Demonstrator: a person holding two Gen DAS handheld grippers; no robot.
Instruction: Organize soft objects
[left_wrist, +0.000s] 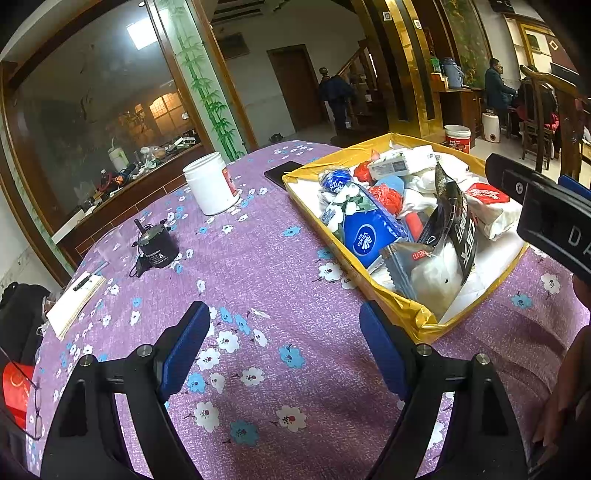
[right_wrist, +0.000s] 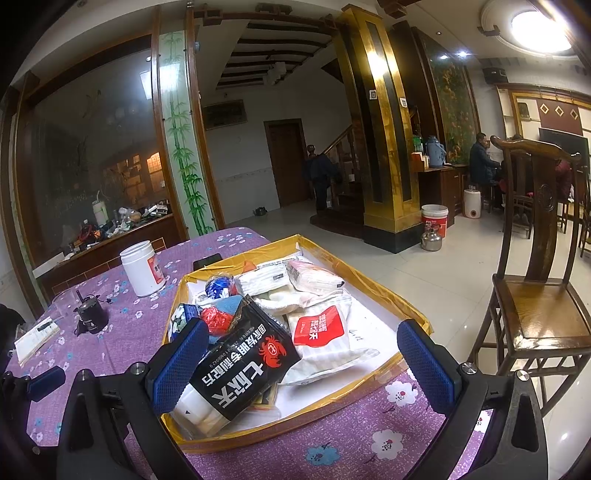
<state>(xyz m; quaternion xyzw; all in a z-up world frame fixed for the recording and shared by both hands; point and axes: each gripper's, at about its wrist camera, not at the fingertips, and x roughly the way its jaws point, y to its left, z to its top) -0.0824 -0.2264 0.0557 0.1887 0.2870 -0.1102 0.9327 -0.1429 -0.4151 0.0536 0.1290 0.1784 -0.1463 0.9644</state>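
Glossy plastic snack bag (right_wrist: 243, 365); matt cloth tablecloth (left_wrist: 258, 266)

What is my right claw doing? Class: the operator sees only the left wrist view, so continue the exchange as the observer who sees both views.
Observer: The right claw is open and hovers over the yellow-rimmed tray, gripping nothing.
Operator: What lies between its fingers?
Observer: Mostly the black packet. Its face carries a red crab logo that you can't see from your angle.
Operator: Is there anything on the floor past the tray?
Observer: A steel kettle stands beside the red-and-white bucket. In your view the tray hides it.
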